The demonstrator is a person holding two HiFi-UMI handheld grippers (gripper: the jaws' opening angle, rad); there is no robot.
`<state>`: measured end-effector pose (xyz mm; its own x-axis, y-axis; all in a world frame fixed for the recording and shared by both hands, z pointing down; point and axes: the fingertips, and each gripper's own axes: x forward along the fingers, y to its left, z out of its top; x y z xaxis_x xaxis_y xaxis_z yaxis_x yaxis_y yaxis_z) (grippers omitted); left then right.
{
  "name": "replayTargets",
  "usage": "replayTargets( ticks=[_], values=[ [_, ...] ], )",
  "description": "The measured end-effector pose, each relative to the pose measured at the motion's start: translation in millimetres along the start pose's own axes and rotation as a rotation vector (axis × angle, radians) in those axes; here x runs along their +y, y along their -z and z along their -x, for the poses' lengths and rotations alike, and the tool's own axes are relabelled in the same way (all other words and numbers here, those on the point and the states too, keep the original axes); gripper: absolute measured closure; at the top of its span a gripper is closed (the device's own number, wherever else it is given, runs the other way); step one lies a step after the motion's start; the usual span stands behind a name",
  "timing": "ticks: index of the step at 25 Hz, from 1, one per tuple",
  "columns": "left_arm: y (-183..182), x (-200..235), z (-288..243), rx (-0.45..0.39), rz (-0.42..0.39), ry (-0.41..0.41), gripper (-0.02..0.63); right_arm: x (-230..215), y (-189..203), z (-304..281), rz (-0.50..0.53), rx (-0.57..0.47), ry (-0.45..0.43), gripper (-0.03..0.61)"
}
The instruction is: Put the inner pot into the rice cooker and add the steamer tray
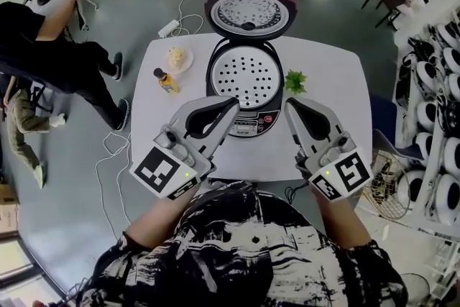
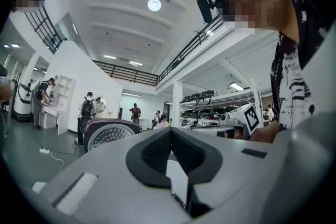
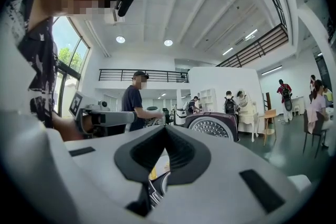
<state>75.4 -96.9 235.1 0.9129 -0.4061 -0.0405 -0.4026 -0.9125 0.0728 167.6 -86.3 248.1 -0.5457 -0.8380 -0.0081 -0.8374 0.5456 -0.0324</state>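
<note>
The rice cooker (image 1: pixel 247 124) stands open at the middle of the white table (image 1: pixel 338 83), its maroon lid (image 1: pixel 250 11) tipped back. A white perforated steamer tray (image 1: pixel 244 74) lies in its mouth and covers whatever is beneath it. My left gripper (image 1: pixel 233 103) is shut and empty, its tip at the cooker's front left. My right gripper (image 1: pixel 287 103) is also shut and empty, at the cooker's front right. Both point level. The lid (image 2: pixel 107 134) shows beyond the closed left gripper (image 2: pixel 170 131) in its own view. In the right gripper view, the lid (image 3: pixel 212 126) shows past the right gripper (image 3: pixel 165 128).
A small yellow bottle (image 1: pixel 167 81) and a plate of food (image 1: pixel 177 58) sit left of the cooker. A green sprig (image 1: pixel 295 80) lies to its right. A person (image 1: pixel 43 54) stands at the far left, and a power strip (image 1: pixel 168 28) with cables lies on the floor.
</note>
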Motion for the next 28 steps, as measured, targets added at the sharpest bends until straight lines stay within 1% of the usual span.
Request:
replayTargets(
  ticks=[9,28],
  values=[
    [5.8,8.7,5.3,0.000,0.013,-0.013,0.609,3.9,4.9,-10.2,0.007,0.015,-0.002,0.581],
    [10.5,8.5,9.8,0.002,0.023,-0.008,0.609,6.2,9.6,-10.0,0.015,0.034,0.016,0.581]
  ],
)
